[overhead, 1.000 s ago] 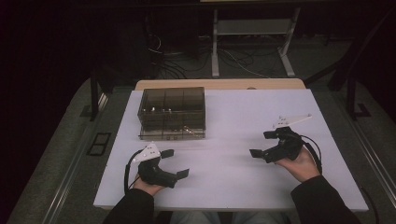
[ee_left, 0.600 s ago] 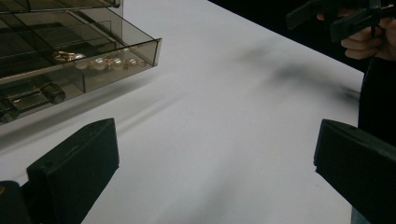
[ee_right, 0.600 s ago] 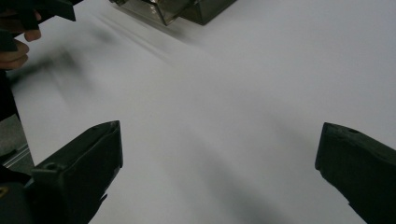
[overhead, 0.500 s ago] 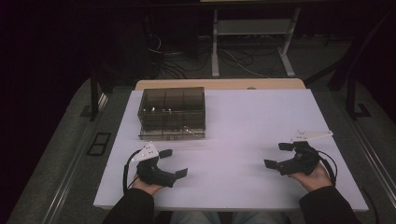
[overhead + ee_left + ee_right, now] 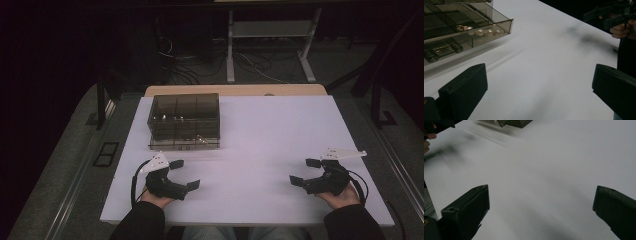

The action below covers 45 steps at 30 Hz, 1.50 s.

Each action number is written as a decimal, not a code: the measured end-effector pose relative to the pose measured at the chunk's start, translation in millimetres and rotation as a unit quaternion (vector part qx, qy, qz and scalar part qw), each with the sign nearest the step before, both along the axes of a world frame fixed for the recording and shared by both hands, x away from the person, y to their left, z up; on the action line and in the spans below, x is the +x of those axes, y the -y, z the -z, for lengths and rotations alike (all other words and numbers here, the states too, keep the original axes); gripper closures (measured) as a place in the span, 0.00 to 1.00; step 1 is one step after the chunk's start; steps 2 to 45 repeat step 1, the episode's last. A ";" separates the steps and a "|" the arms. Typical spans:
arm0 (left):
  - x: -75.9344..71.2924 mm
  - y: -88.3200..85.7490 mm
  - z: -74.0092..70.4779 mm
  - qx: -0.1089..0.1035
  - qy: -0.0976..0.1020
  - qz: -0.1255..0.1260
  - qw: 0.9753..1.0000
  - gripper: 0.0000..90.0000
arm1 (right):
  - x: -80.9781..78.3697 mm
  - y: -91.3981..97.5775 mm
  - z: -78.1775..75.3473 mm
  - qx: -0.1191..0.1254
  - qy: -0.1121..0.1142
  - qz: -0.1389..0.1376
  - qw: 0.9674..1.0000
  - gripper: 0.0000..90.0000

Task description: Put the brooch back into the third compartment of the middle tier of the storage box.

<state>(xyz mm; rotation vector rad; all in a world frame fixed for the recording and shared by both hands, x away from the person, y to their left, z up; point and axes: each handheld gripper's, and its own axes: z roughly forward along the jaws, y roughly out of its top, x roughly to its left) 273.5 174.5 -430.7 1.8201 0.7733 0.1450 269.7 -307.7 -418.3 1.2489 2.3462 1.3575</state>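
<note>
A smoky clear plastic organizer box [image 5: 185, 121] with compartments stands at the back left of the white table [image 5: 270, 130]. In the left gripper view the box [image 5: 461, 22] holds small gold and pearl-like pieces and metal parts. My left gripper [image 5: 185, 174] rests low at the front left, open, nothing between its jaws, a short way in front of the box. My right gripper [image 5: 304, 171] sits at the front right, open and empty, jaws pointing left. In the left gripper view the right gripper [image 5: 609, 15] appears far off at the top right.
A wooden table edge [image 5: 235, 90] runs behind the white board. Metal frame legs [image 5: 231, 45] and cables lie on the dark floor beyond. A black post [image 5: 102, 105] stands at the left. Bare white surface stretches between the grippers.
My right gripper has moved toward the front right of the table, nearer the person, and stayed open. The left gripper has hardly moved.
</note>
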 end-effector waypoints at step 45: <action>0.0 0.0 0.0 0.000 0.000 0.000 1.000 0.00 | 0.2 0.5 0.2 -0.001 0.002 0.001 1.000 0.00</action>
